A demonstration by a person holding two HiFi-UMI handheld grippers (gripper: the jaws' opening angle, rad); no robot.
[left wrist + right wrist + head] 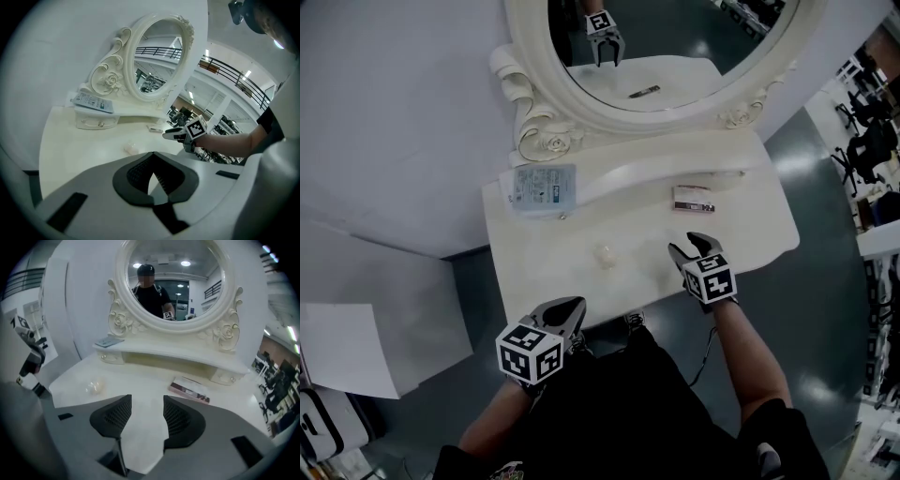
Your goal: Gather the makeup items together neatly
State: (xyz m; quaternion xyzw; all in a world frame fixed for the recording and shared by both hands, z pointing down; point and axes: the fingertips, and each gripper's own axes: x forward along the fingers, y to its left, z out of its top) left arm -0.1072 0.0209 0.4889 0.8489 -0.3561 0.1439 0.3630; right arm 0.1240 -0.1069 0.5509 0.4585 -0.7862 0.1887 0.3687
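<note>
Your right gripper (687, 246) is hovering spread and empty over the vanity top (534, 272), pointing toward the small box (694, 198) lying flat just beyond it; your left gripper (570, 311) is waiting at the near edge, jaws pressed together on nothing. You are probably choosing a first item; be closing across the box's narrow side, pads level, so it is not skidding under the raised shelf (628, 173). The small clear-wrapped piece (605, 255) is sitting between your grippers, apart from the box; the blue-and-white packet (542, 187) is resting on the shelf's left end; the mirror frame (546, 139) is crowding the back.
</note>
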